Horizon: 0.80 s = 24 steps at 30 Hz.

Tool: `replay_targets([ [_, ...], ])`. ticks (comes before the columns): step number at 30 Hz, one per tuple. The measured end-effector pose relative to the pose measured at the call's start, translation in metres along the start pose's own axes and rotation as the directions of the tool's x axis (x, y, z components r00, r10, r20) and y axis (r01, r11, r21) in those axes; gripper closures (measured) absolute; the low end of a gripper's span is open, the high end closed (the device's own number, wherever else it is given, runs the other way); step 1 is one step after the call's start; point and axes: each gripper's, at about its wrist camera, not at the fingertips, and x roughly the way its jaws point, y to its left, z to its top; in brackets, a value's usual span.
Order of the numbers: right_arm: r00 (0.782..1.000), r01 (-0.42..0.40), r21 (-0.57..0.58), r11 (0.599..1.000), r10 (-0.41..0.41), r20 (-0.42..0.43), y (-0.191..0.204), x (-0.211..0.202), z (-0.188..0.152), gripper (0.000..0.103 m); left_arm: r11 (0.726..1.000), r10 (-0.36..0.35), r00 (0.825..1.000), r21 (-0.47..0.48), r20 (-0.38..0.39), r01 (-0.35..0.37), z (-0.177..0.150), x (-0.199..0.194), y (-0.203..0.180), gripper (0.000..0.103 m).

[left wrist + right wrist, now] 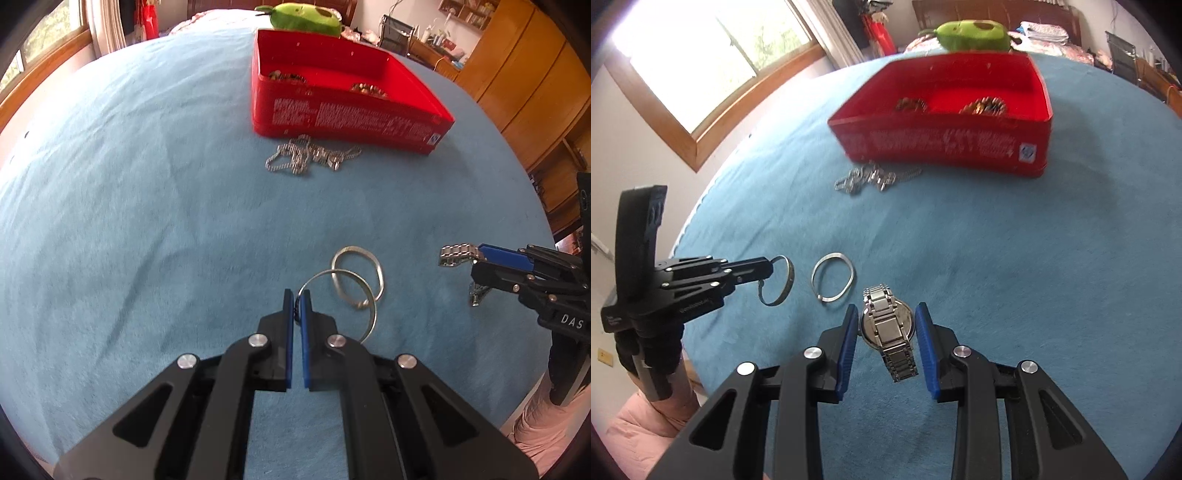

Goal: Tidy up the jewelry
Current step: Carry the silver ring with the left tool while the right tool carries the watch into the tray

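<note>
My left gripper [296, 295] is shut on the rim of a thin silver bangle [371, 295], held just above the blue bedspread. A second silver bangle [380, 275] lies flat on the bed right behind it. In the right wrist view my right gripper [887, 308] is shut on a silver watch [886, 328], its blue pads pressed on both sides of the round case, the metal strap hanging down. A tangled silver chain [310, 157] lies in front of the red box [351, 118], which holds two beaded bracelets [912, 105].
A green plush toy [306, 16] sits behind the box. A wooden wardrobe [517, 66] stands at the right and a window [701, 55] at the left. The blue bedspread [147, 221] spreads wide around the jewelry. A pink sleeve [639, 432] shows under the left gripper.
</note>
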Motion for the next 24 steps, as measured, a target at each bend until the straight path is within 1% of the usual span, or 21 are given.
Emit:
replay_targets([
  [7, 0.998, 0.021, 0.012, 1.0, -0.022, 0.063, -0.006, -0.028, 0.023, 0.071, 1.0, -0.005, 0.999, 0.013, 0.036, 0.004, 0.031, -0.012, -0.008, 0.101],
  [10, 0.994, 0.024, 0.021, 0.999, -0.027, 0.109, -0.01, -0.041, 0.041, 0.071, 1.0, -0.013, 0.998, 0.018, 0.062, 0.011, 0.051, -0.02, -0.014, 0.101],
  [13, 0.988, 0.033, 0.034, 0.999, -0.037, 0.149, -0.016, -0.049, 0.066, 0.071, 1.0, -0.013, 0.996, 0.015, 0.088, 0.012, 0.075, -0.025, -0.016, 0.101],
  [16, 0.984, 0.033, 0.054, 0.998, -0.042, 0.174, -0.024, -0.05, 0.089, 0.071, 1.0, -0.008, 0.994, 0.009, 0.107, 0.007, 0.103, -0.023, -0.02, 0.101],
  [18, 0.98, 0.036, 0.067, 0.997, -0.048, 0.192, -0.031, -0.048, 0.107, 0.071, 1.0, -0.004, 0.993, 0.005, 0.115, 0.003, 0.116, -0.022, -0.02, 0.101],
  [24, 0.977, 0.045, 0.107, 0.993, -0.066, 0.202, -0.054, -0.025, 0.156, 0.071, 1.0, 0.002, 0.992, -0.017, 0.123, 0.0, 0.169, 0.004, -0.024, 0.101],
])
